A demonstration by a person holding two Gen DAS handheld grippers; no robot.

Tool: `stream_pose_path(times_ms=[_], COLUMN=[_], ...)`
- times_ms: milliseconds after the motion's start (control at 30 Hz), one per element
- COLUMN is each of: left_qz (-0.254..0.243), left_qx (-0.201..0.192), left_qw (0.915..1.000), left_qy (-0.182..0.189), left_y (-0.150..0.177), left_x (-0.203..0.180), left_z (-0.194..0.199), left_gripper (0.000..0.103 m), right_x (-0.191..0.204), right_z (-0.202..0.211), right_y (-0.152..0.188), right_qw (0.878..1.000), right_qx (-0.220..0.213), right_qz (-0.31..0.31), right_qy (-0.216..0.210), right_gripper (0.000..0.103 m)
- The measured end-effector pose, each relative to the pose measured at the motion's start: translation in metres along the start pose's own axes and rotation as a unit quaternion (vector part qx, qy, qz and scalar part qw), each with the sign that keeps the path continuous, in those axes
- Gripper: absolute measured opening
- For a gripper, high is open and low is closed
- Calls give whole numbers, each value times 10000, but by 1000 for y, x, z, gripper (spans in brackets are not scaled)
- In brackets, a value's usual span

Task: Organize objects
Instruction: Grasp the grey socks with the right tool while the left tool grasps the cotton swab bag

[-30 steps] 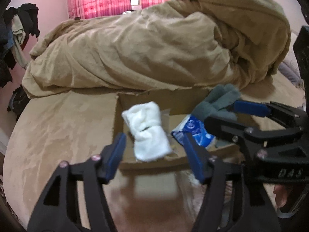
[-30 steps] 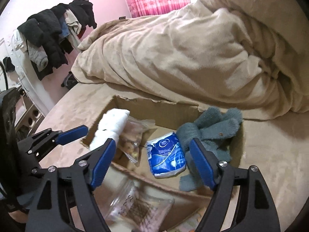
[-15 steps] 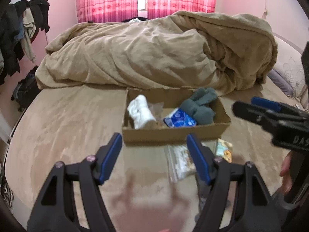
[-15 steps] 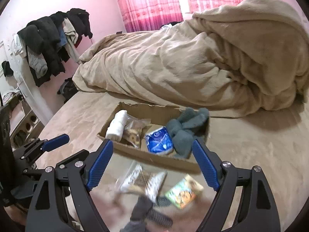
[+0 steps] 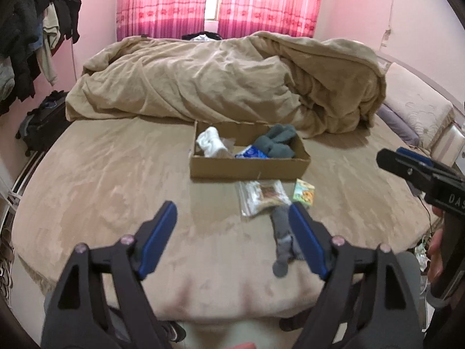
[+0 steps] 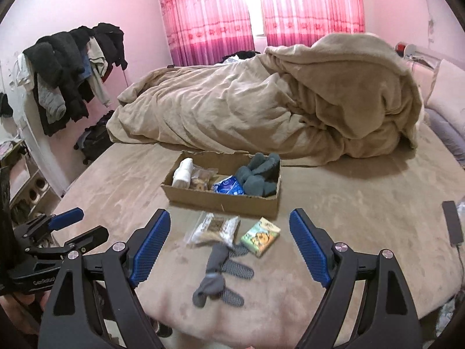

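Pink daylight glaring through the curtains (image 5: 216, 0), soft shadows, slight blur up close, fisheye-bent dark corners.

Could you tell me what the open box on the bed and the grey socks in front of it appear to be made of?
The box looks like plain brown corrugated cardboard, matte, with a ragged torn top edge. The grey socks look like soft knit fabric; their soles show a dotted pattern, possibly rubbery grip dots, though the picture is too blurred to be sure.
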State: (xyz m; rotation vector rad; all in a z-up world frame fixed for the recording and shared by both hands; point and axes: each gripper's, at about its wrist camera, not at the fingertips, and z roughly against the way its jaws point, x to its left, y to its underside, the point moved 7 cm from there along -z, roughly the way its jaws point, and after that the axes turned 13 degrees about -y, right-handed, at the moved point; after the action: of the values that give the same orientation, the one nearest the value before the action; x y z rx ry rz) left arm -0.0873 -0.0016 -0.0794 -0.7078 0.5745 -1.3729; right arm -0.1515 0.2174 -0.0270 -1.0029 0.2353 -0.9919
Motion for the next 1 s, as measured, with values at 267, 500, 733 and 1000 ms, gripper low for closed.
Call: stream_pose_path(times_ms=[267,500,733,1000], left_qz=[20,102,133,141], left_qx=[343,796,1134,1441], left_qw=[9993,9967,9934,9894], left_qy=[125,139,62,47], left_y=[39,71,92,109], left_x=[6,7,13,13], left_z=[-5,-46,-84,-116], left_gripper=[81,81,81,81], right_x=[24,23,10,-6], right_z=[5,-46,-111,-162], right_y=[18,47,91,121], right_qw=[9995,9967,9890,9808], right_qx=[231,809,1472,1922], right_qz=[203,103,-96,-310], right_qy=[31,-44,-119,-97], right_gripper=[87,87,73,54])
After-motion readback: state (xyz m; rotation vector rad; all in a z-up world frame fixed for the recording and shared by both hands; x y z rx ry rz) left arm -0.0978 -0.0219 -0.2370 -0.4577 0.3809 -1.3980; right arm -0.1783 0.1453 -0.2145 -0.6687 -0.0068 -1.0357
